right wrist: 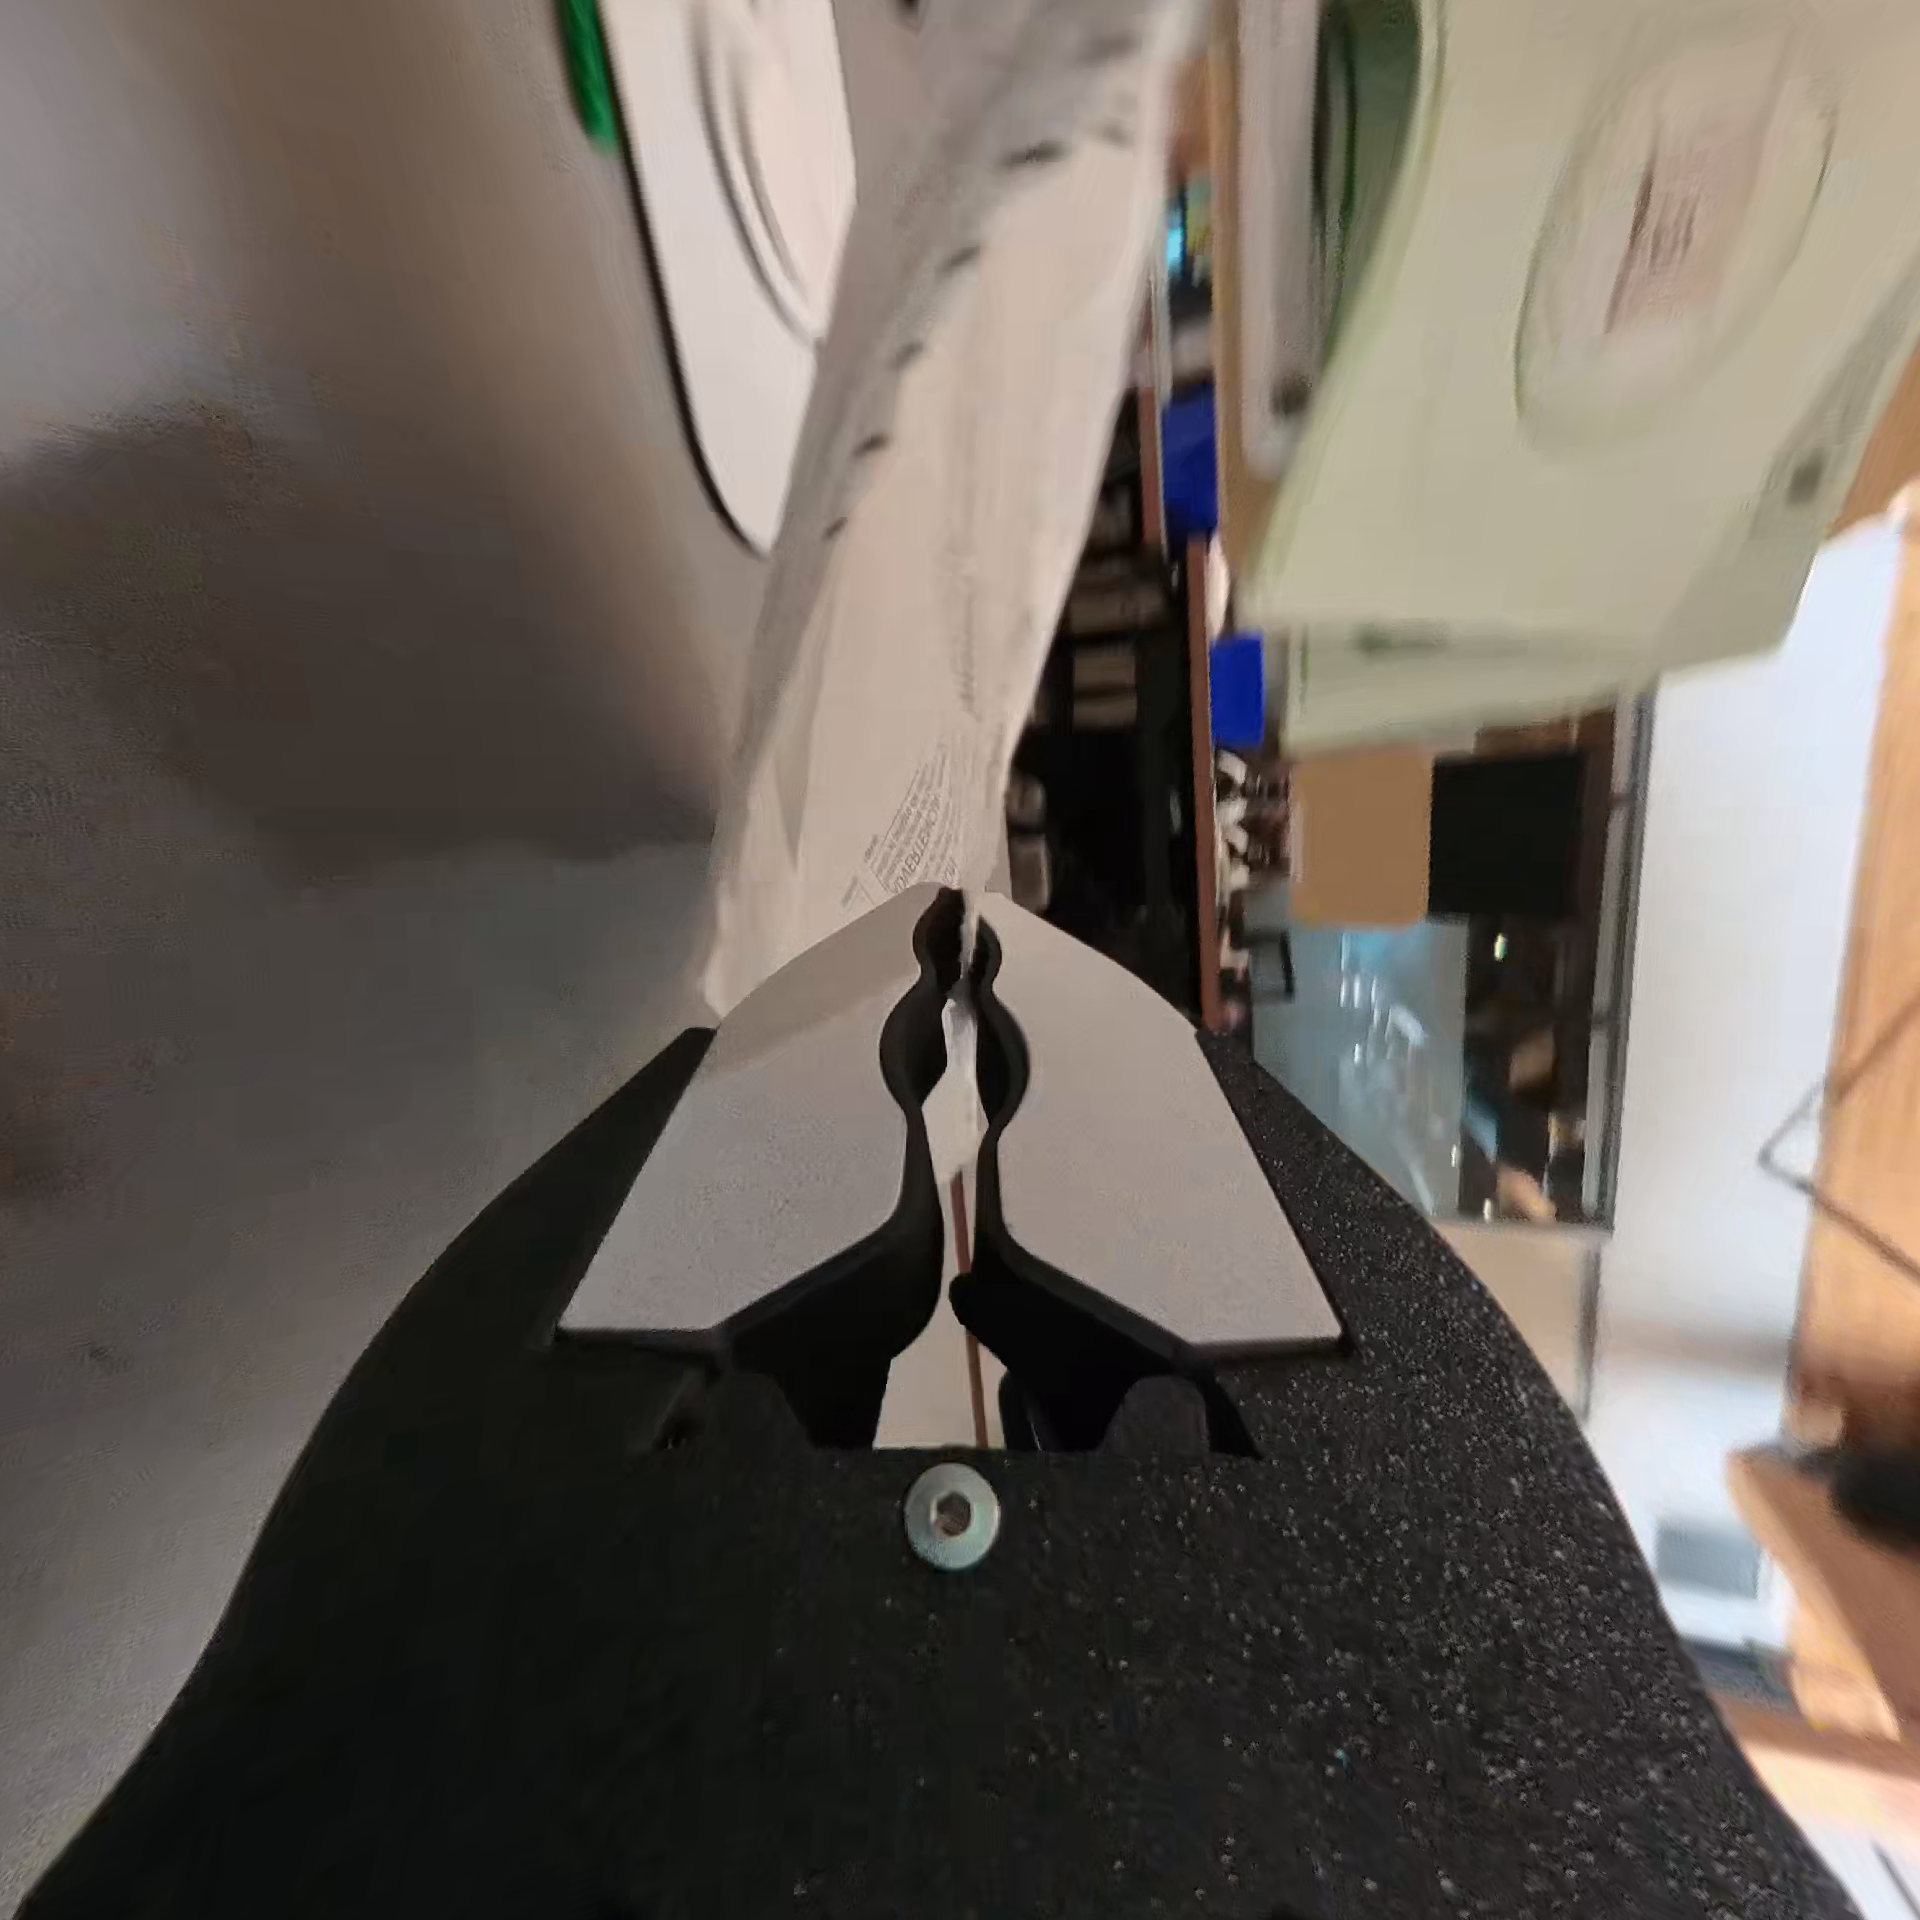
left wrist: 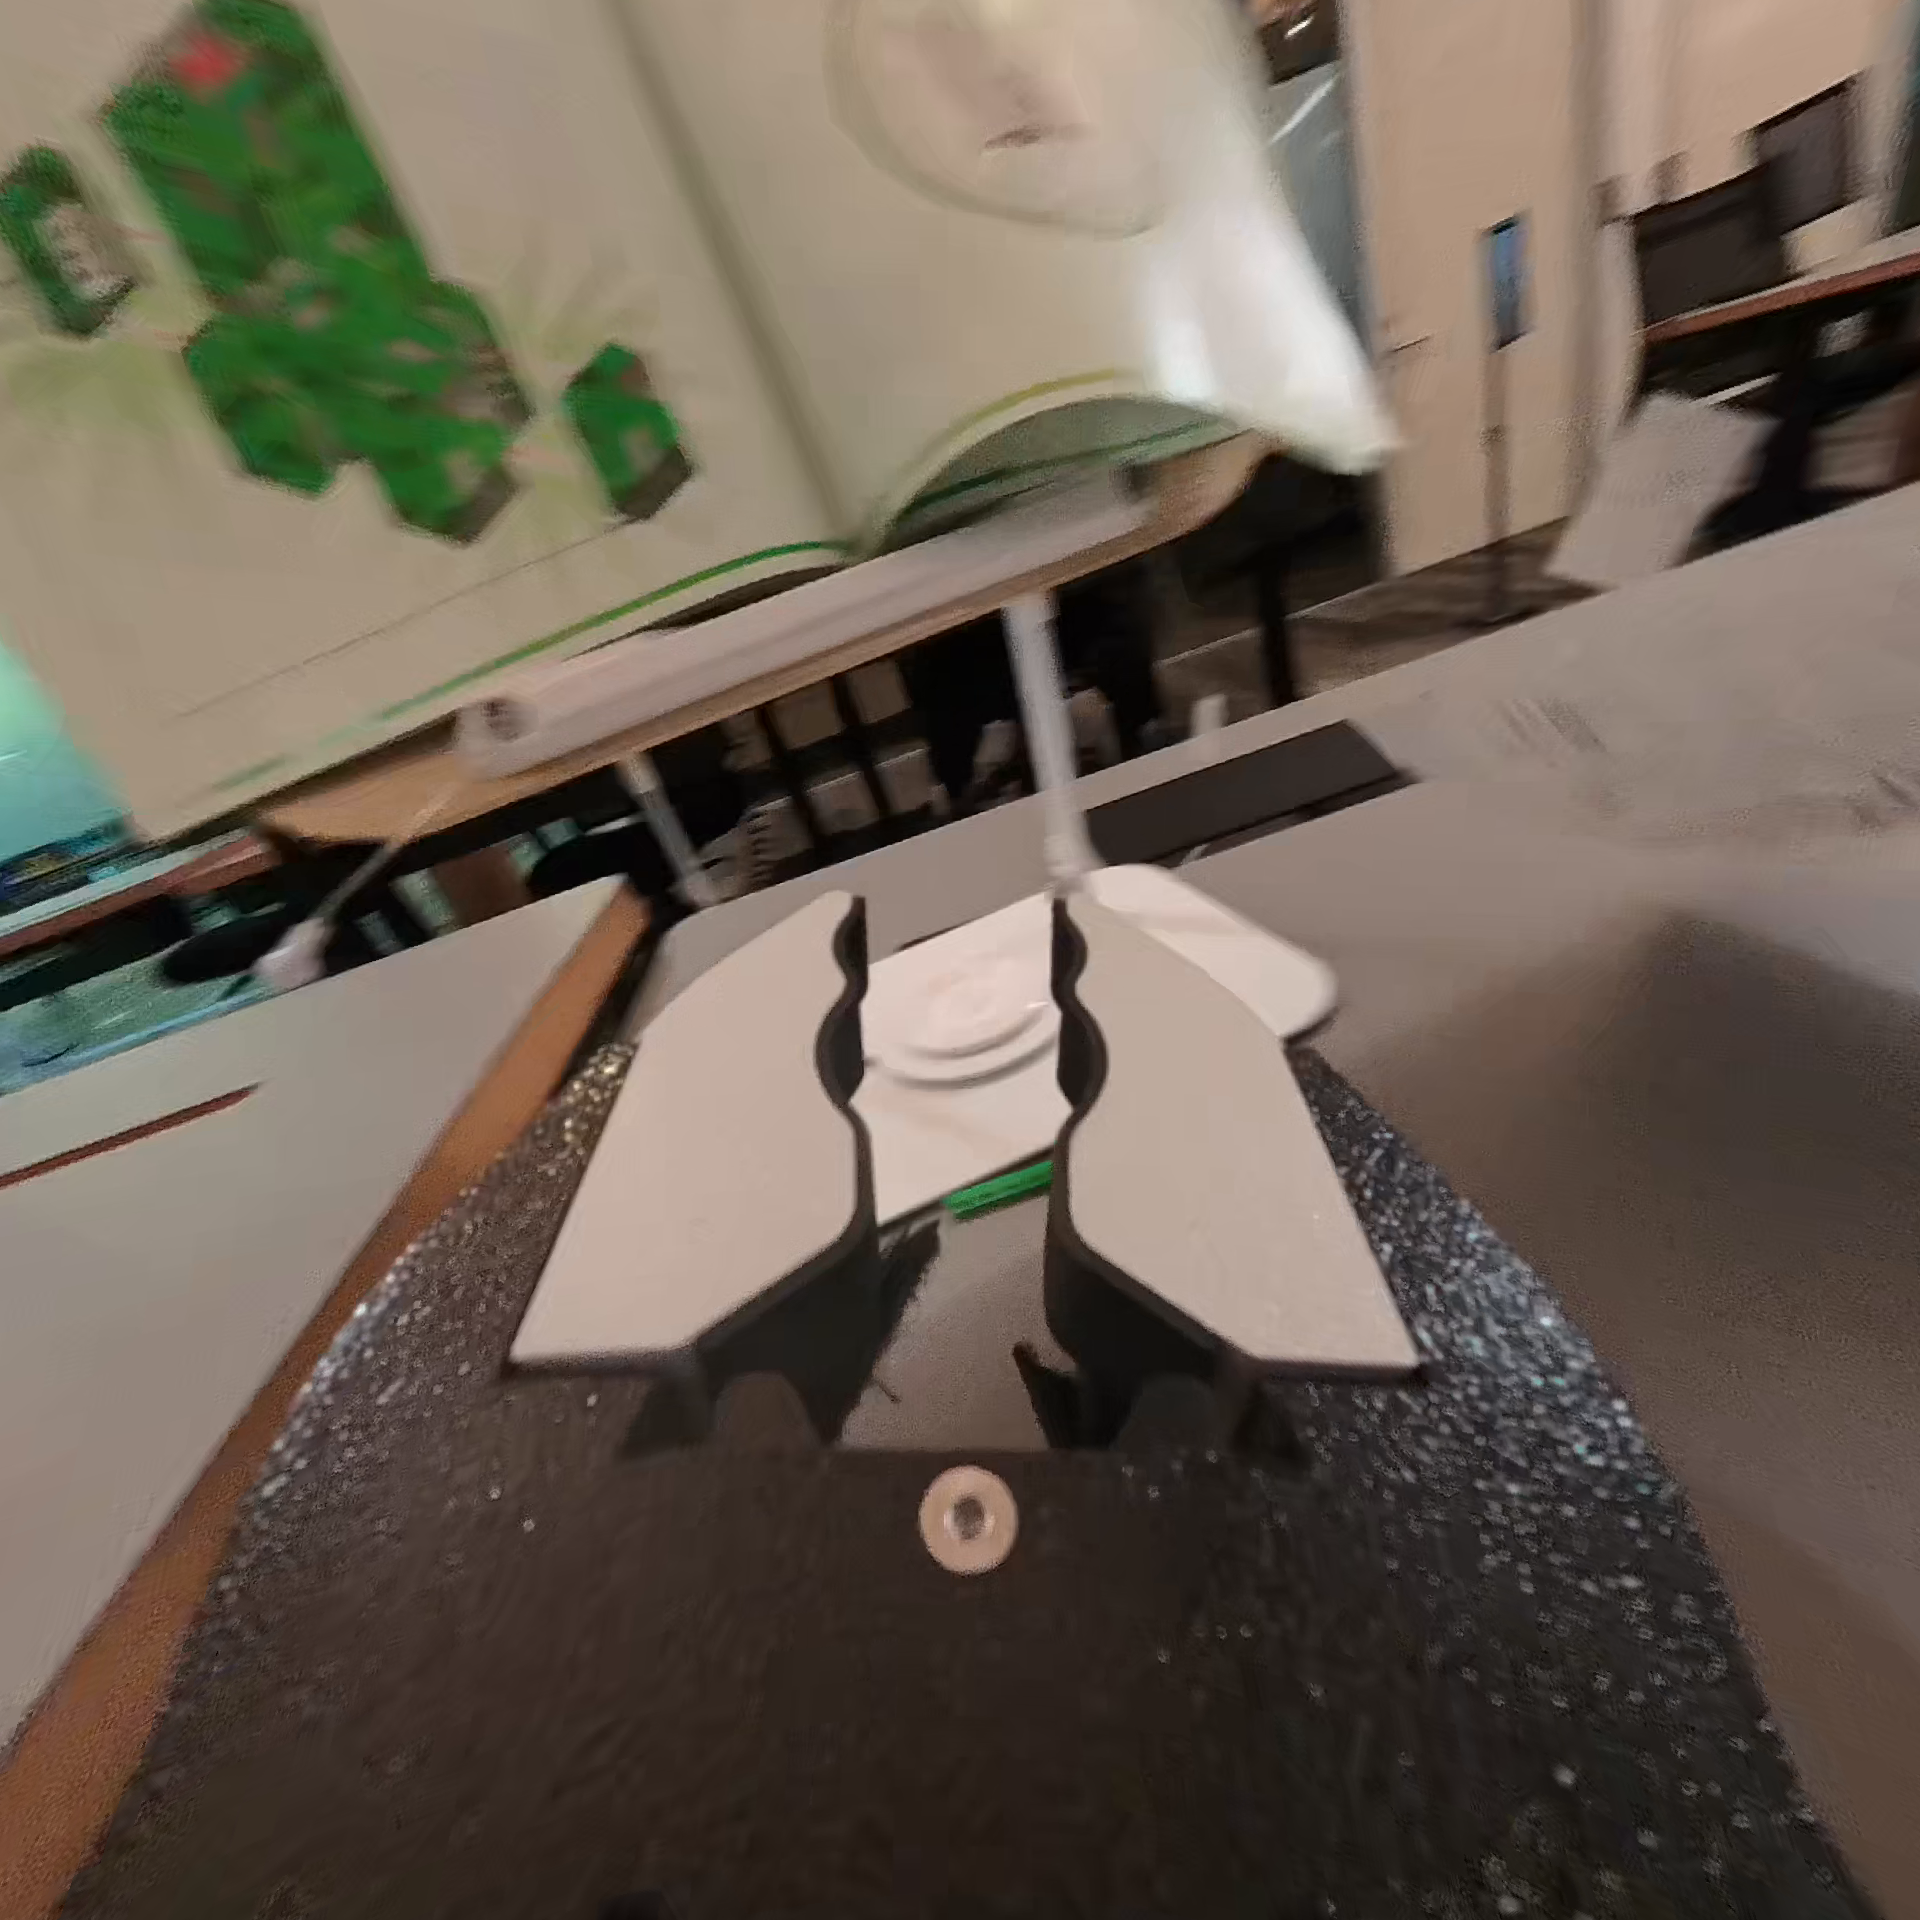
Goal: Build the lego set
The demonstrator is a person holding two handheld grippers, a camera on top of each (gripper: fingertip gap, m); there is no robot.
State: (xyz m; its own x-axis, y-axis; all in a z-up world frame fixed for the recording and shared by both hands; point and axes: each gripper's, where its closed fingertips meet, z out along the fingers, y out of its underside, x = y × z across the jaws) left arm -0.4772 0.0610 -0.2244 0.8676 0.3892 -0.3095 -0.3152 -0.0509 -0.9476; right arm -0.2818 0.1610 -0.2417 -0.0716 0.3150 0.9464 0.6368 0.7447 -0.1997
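A: What does the left gripper point(left wrist: 958, 1023) face?
B: Its jaws stand apart, empty, over the grey table point(left wrist: 1621, 1039). A white lamp base point(left wrist: 1226, 961) lies at twelve o'clock, a green piece point(left wrist: 997, 1188) just before it.
A: And the right gripper point(right wrist: 964, 971)?
B: Clamped on a white bag point(right wrist: 935, 540) that stretches toward eleven o'clock, blocking the view; pale box point(right wrist: 1558, 343) at one o'clock.

The left wrist view looks low along the table point(left wrist: 1558, 1039) toward a white lamp base point(left wrist: 966, 1039). The right wrist view is rolled sideways, close to that same base point(right wrist: 727, 260).
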